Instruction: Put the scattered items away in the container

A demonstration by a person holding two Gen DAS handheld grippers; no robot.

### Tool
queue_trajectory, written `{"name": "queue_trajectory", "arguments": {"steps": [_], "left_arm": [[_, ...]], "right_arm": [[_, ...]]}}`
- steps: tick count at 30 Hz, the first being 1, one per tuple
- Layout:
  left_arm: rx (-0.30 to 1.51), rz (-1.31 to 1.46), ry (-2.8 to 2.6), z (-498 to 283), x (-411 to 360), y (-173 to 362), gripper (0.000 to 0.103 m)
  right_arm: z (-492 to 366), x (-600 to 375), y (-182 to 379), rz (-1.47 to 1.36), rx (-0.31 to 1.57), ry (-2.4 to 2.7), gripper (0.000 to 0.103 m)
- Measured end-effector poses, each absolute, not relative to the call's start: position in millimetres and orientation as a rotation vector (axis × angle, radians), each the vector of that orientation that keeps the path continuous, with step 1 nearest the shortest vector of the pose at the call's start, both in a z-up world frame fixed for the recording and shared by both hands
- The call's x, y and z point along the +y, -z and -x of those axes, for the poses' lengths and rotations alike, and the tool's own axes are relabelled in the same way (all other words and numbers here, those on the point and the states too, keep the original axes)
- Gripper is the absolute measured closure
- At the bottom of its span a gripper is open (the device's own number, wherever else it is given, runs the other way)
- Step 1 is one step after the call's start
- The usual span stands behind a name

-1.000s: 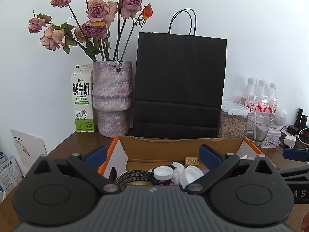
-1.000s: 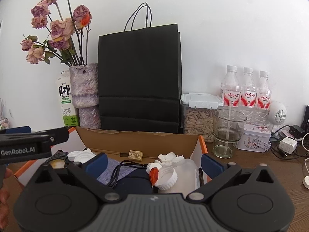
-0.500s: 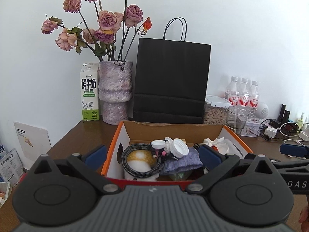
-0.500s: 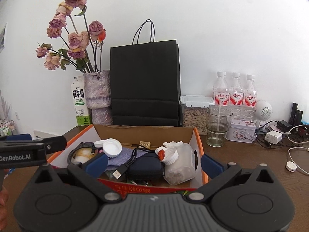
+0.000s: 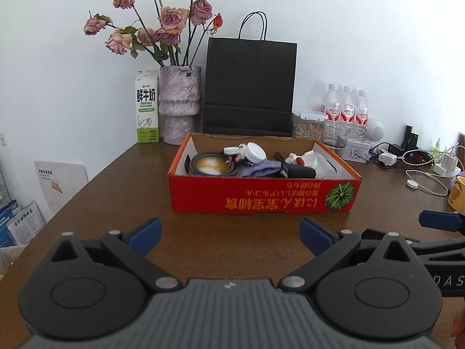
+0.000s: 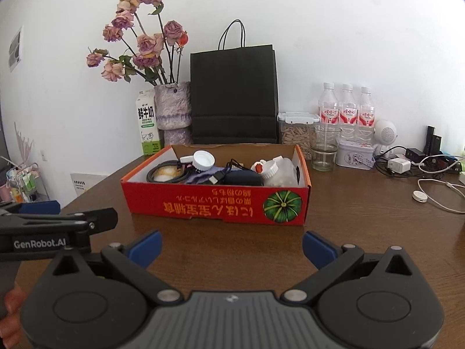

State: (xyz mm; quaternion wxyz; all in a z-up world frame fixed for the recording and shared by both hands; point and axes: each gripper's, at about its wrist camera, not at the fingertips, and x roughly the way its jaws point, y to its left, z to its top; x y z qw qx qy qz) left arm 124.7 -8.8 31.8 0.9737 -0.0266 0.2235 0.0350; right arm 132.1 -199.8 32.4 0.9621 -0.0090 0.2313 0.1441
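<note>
Now the red cardboard box sits near the middle of the brown table, well apart from both tools, where half a second ago it filled the lower part of each view and a second ago the cameras looked straight down over its rim. Inside it lie a coiled braided cable, white screw caps, a bluish cloth, a dark pouch with a USB lead, and a clear jar lying on its side. No loose item shows on the bare wood around the box.

Both tools have drawn back toward the person. The left gripper stands with its blue-tipped jaws spread wide and nothing between them; the right gripper is likewise wide apart and empty. Each shows at the edge of the other's view, side by side.

Judging from the filled box and the bare table before it, the tidying looks finished, and the pull-back reads as the closing retreat. Behind the box stand a black paper bag, a vase of dried roses, a milk carton and three water bottles, which look like fixtures rather than scatter.
</note>
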Motion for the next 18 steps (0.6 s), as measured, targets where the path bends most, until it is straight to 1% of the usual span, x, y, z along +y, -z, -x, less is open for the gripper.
{"name": "queue_trajectory", "arguments": {"steps": [5, 18], "left_arm": [[0.474, 0.059, -0.081, -100.9, -11.7, -22.6, 0.000], [0.461, 0.035, -0.094, -95.8, -15.3, -25.9, 0.000]], "right_arm": [[-107.7, -199.9, -26.5, 0.035, 0.473, -0.297, 0.000], [-104.4, -200.1, -29.3, 0.030, 0.468, -0.297, 0.000]]}}
